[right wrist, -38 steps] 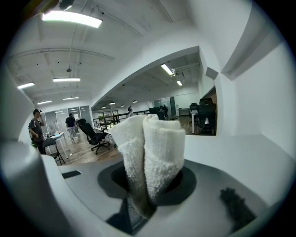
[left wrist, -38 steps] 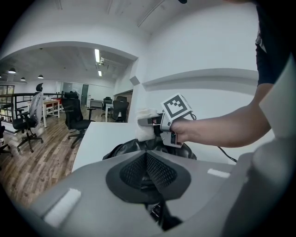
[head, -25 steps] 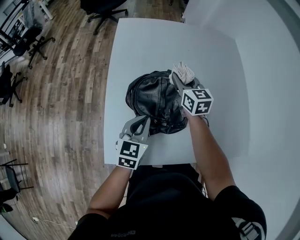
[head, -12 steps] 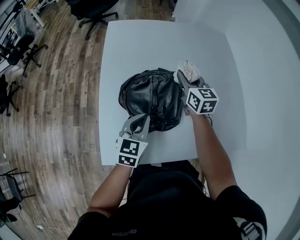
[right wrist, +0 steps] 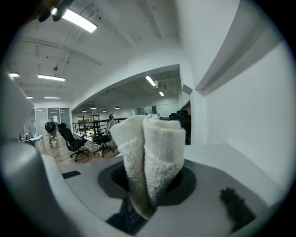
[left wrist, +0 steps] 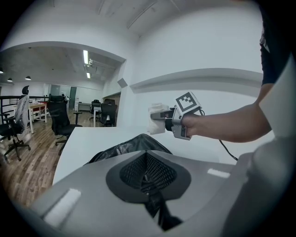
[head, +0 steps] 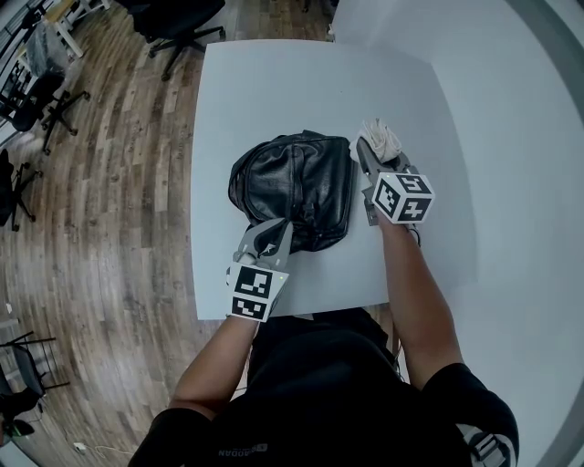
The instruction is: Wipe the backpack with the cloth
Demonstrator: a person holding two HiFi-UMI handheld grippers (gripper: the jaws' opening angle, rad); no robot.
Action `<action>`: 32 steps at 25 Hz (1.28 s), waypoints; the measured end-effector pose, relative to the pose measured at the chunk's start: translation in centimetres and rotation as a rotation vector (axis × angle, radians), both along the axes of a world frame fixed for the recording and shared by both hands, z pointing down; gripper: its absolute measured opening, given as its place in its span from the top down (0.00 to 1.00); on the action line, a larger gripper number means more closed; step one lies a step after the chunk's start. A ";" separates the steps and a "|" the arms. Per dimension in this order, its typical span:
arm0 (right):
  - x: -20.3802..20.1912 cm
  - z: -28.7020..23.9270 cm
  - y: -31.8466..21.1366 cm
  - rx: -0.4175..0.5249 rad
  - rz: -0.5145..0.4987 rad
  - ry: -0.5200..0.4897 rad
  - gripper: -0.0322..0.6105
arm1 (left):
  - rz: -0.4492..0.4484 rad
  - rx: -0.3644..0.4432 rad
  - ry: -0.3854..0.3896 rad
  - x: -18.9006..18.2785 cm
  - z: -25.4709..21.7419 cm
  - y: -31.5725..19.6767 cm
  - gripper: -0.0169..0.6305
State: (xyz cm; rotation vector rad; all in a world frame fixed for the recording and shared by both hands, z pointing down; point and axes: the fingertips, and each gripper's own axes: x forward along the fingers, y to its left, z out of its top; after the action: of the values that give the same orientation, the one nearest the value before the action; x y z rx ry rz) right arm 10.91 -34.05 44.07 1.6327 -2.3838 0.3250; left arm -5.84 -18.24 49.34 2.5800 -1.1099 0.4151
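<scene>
**Black backpack gripped, white cloth at its corner**

Black and creased like leather, the backpack (head: 297, 187) lies flat in the middle of the white table (head: 274, 82), a little nearer my edge than the far one. Its surface is glossy and wrinkled, with seams running across it.

My left gripper (head: 274, 233) sits at the backpack's near edge. Its jaws are closed together on a bit of the bag's black fabric, which fills the gap between them in the left gripper view. The bag rises just beyond the jaws there.

My right gripper (head: 365, 155) is just beside the backpack's right side, up by its far right corner. Its jaws are clamped on the cloth (head: 379, 139), a white terry cloth folded into a thick roll that stands up out of the jaws and points away from me. From above, the cloth is close to the bag's corner, but I cannot tell whether it touches. A thin dark cable (left wrist: 226, 150) hangs below my right forearm.

Around the table, a wooden floor (head: 100, 182) runs along my left, with black office chairs (head: 178, 23) at the far end. A white wall (head: 520, 137) lies on my right.
</scene>
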 end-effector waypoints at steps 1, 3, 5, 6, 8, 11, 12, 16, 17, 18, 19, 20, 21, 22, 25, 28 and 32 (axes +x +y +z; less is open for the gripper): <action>0.1 -0.1 0.1 0.001 0.004 0.000 0.78 | -0.002 0.000 -0.001 -0.1 0.0 0.0 0.97; 0.3 -0.2 0.3 0.004 0.011 0.000 0.78 | -0.004 0.000 -0.002 -0.3 0.1 0.0 0.97; 0.3 -0.3 0.5 0.008 0.015 -0.001 0.78 | -0.007 -0.003 0.000 -0.4 0.2 0.1 0.97; 0.3 -0.4 0.6 0.011 0.016 -0.002 0.78 | -0.009 -0.004 0.001 -0.5 0.2 0.1 0.96; 0.0 -1.0 0.9 0.021 0.014 -0.012 0.78 | -0.012 -0.004 0.001 -0.8 0.1 0.0 0.96; -1.0 -1.8 1.3 0.034 0.006 -0.033 0.78 | -0.024 -0.010 0.005 -1.6 0.0 -0.1 0.96; -1.5 -1.9 1.4 0.036 0.000 -0.038 0.78 | -0.030 -0.015 0.008 -1.9 0.1 -0.2 0.96; -4.7 -1.8 1.7 0.035 -0.052 -0.049 0.78 | -0.061 -0.041 0.028 -3.5 0.3 -0.5 0.96; -5.8 -1.6 1.8 0.031 -0.071 -0.050 0.78 | -0.071 -0.049 0.033 -4.0 0.4 -0.5 0.96; -7.0 -1.3 1.9 0.024 -0.092 -0.050 0.78 | -0.080 -0.055 0.036 -4.5 0.5 -0.6 0.96; -8.2 -0.9 1.9 0.015 -0.113 -0.050 0.78 | -0.087 -0.059 0.036 -5.0 0.6 -0.6 0.96; -9.4 -0.4 1.9 0.003 -0.134 -0.052 0.78 | -0.094 -0.061 0.035 -5.4 0.7 -0.6 0.96; -10.5 0.1 2.0 -0.010 -0.154 -0.056 0.78 | -0.099 -0.061 0.035 -5.9 0.7 -0.6 0.96; -11.5 0.6 1.9 -0.025 -0.171 -0.063 0.78 | -0.106 -0.061 0.035 -6.3 0.7 -0.6 0.96; -14.6 2.3 2.1 -0.067 -0.219 -0.083 0.78 | -0.132 -0.057 0.033 -7.8 0.9 -0.7 0.96; -17.4 3.6 2.2 -0.094 -0.262 -0.084 0.78 | -0.161 -0.062 0.034 -9.4 1.2 -0.8 0.96; -20.6 5.3 2.4 -0.121 -0.314 -0.084 0.78 | -0.191 -0.072 0.035 -10.9 1.9 -0.9 0.97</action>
State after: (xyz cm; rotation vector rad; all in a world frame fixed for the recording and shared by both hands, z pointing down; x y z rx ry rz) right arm -9.66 -31.68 49.41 1.1911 -2.5760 0.4743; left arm -16.77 -19.16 51.28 2.3831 -1.2901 0.3562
